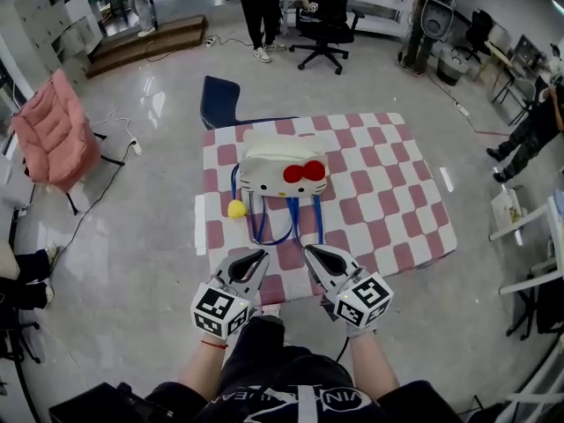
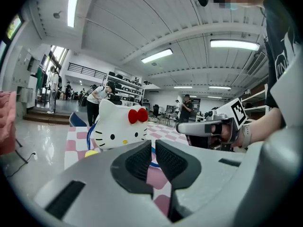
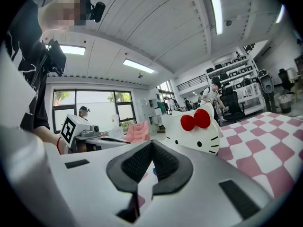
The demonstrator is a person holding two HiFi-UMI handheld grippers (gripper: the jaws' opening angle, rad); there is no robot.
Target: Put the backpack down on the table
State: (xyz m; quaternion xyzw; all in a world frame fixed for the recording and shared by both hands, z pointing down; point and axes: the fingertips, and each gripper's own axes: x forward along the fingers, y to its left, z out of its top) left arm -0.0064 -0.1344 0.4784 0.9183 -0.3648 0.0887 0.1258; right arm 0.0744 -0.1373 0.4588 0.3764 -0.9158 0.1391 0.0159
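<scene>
A white cat-face backpack (image 1: 282, 173) with a red bow lies on the table's pink-and-white checked cloth (image 1: 388, 192). Its blue straps (image 1: 284, 221) trail toward me, and a yellow ball charm (image 1: 236, 209) rests at its left. My left gripper (image 1: 260, 256) hovers over the table's near edge, short of the straps, shut with nothing held. My right gripper (image 1: 311, 252) is beside it, also shut and empty. In the left gripper view the backpack (image 2: 118, 124) stands beyond the closed jaws (image 2: 151, 144). The right gripper view shows the backpack (image 3: 194, 126) past its closed jaws (image 3: 152, 142).
A dark blue chair (image 1: 218, 100) stands at the table's far side. There is a pink padded chair (image 1: 57, 130) to the left and a black office chair (image 1: 326, 16) with a standing person (image 1: 257, 3) at the back. Another person (image 1: 538, 126) is at right, with white racks (image 1: 538, 236) near the right edge.
</scene>
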